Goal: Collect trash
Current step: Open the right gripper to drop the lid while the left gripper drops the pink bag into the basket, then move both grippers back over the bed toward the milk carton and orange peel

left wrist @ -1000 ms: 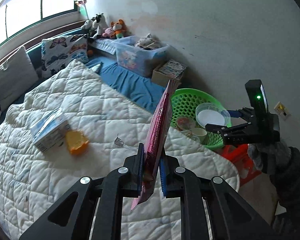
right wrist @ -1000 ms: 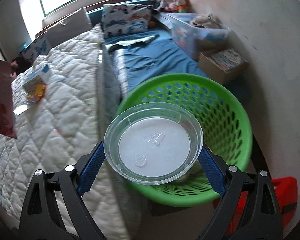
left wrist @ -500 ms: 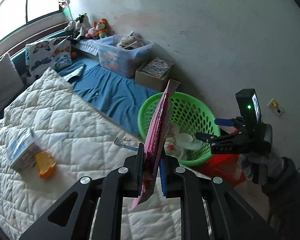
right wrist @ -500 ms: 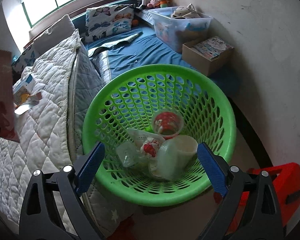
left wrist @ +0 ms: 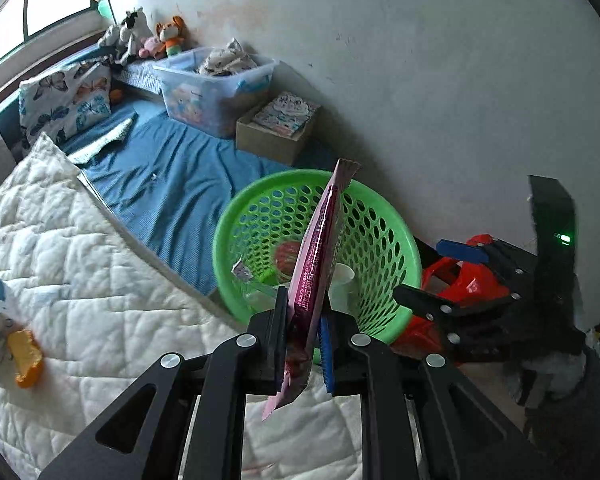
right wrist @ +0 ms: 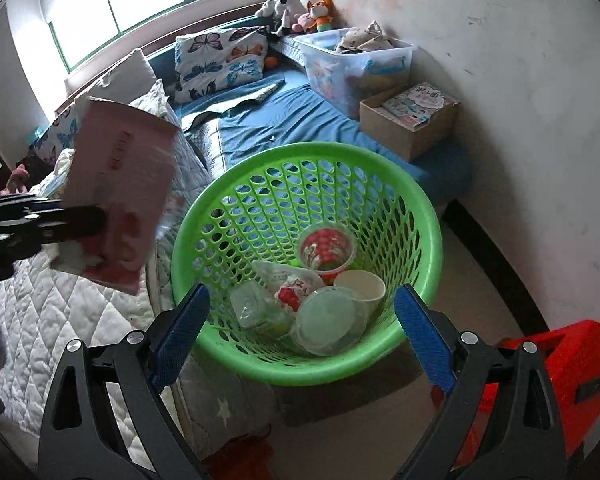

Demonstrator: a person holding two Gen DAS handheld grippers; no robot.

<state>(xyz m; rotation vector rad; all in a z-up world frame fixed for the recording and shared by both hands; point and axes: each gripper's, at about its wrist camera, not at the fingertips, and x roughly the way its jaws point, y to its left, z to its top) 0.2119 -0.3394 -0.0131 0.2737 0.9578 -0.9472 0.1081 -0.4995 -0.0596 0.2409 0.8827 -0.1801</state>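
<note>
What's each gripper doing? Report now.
Left gripper: shut on the pink wrapper.
Right gripper: open, holding nothing, over the basket.

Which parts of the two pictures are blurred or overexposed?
Right wrist view: the window is blown out white; the pink wrapper in the left gripper is smeared. Left wrist view: the wrapper is sharp, and straight edges bend toward the dark corners.

In the right wrist view we see the basket (right wrist: 428, 216) mouth open from above at centre frame, its floor crowded with cups (right wrist: 327, 247) and lids (right wrist: 332, 320). The wrapper (right wrist: 116, 200) in our left gripper (right wrist: 96, 216) crowds the rim's left side. The bed (right wrist: 52, 320) edge hems the lower left; a red stool (right wrist: 568, 364) stands lower right, and the wall (right wrist: 520, 100) closes off the right.
</note>
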